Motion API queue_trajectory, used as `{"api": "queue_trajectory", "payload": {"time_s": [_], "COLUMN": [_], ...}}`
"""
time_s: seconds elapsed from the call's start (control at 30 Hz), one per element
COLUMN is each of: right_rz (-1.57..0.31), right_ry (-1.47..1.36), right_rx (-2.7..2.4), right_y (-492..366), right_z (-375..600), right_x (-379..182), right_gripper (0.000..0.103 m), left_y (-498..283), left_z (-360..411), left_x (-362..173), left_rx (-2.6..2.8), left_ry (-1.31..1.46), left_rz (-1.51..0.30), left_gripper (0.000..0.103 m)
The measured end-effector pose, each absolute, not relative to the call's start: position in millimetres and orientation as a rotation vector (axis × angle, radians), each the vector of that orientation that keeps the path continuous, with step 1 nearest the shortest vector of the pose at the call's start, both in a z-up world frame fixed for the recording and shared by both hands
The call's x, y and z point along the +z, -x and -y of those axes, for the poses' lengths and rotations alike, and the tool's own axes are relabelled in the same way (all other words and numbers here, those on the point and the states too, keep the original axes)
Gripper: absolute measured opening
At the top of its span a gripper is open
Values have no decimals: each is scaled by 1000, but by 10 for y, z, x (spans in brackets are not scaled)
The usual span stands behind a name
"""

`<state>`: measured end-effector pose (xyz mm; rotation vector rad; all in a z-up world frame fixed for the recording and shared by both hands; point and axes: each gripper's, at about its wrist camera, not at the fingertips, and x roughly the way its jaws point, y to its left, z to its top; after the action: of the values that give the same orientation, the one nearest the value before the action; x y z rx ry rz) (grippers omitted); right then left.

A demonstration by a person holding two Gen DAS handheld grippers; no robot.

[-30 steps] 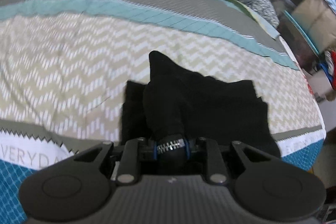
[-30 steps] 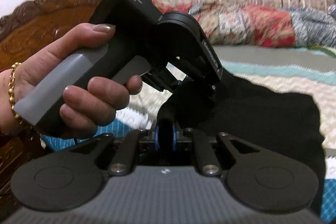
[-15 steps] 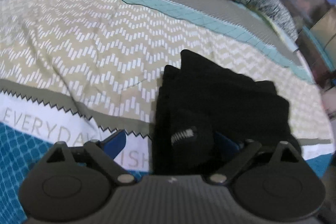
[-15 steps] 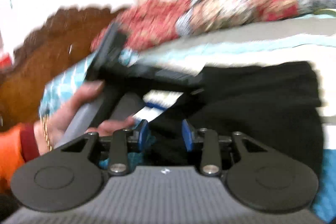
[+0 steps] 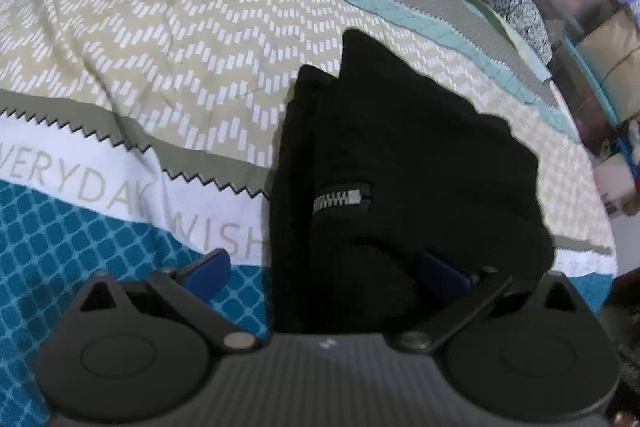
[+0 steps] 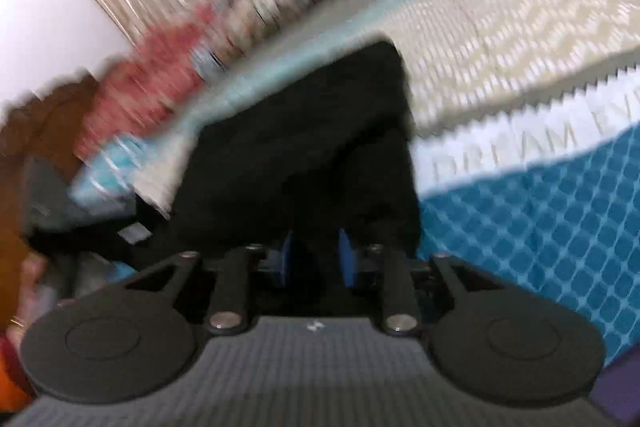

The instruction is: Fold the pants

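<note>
On the bedspread (image 5: 120, 75) lie folded black pants (image 5: 400, 147) (zipper showing); left gripper (image 5: 326, 271) spread wide, right gripper (image 6: 312, 259) narrowly parted.

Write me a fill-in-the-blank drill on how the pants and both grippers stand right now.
1. The folded pants are ____ in colour.
2. The left gripper has its blue fingers spread ____, one on each side of the cloth.
3. The silver ____ shows on the top layer of the pants.
4. The pants lie on a patterned ____.

Missing words: black; open; zipper; bedspread
</note>
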<state>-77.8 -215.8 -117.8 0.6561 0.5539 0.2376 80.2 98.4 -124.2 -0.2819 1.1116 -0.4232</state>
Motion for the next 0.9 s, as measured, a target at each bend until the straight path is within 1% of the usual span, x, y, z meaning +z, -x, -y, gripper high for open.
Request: {"api": "queue_trajectory", "payload": {"time_s": [0.03,0.07,0.13,0.23,0.33,0.43,0.57,0.7,0.73,0.9], "right_rz": [-522,-494,-468,-476,-525,-578,-619,-661,-651,-606], "right_ry": [-662,-675,-731,-881,-982,-1036,-966,-802,-812,-819], "right_rx": [242,252,259,242,267,275,346,283,268,241], "right_y": [817,857,859,781,611,582,543,450,462,531], "right_z": [2253,2324,2487,2691,2779,2704,2528,2262,2255,2223], "right_x": [-1125,-1088,-1107,-1262,-1432,-1575,-1434,-1366,-1398,-1427], "right_gripper": [59,63,73,80,82,83,84,84,88,90], "left_y": [-806,-812,-827,-855,-852,-850,-777,-673,-656,-609], "left_z": [-1032,-1080,-1140,-1147,-1098,-1023,-905,-848,-835,-783], "left_x": [-1225,-1216,-1229,-1312,-1342,-1341,-1364,-1400,-1399,-1401], "left_rx": [-431,-439,-454,-463,-473,-509,-465,-424,-419,-408], "left_ry": [306,331,371,387,377,385,336,312,304,256], "left_rz": [-1114,-1118,-1132,-1157,-1154,-1170,-1176,-1126,-1115,-1083], "left_gripper": [103,103,103,103,103,103,103,103,103,103]}}
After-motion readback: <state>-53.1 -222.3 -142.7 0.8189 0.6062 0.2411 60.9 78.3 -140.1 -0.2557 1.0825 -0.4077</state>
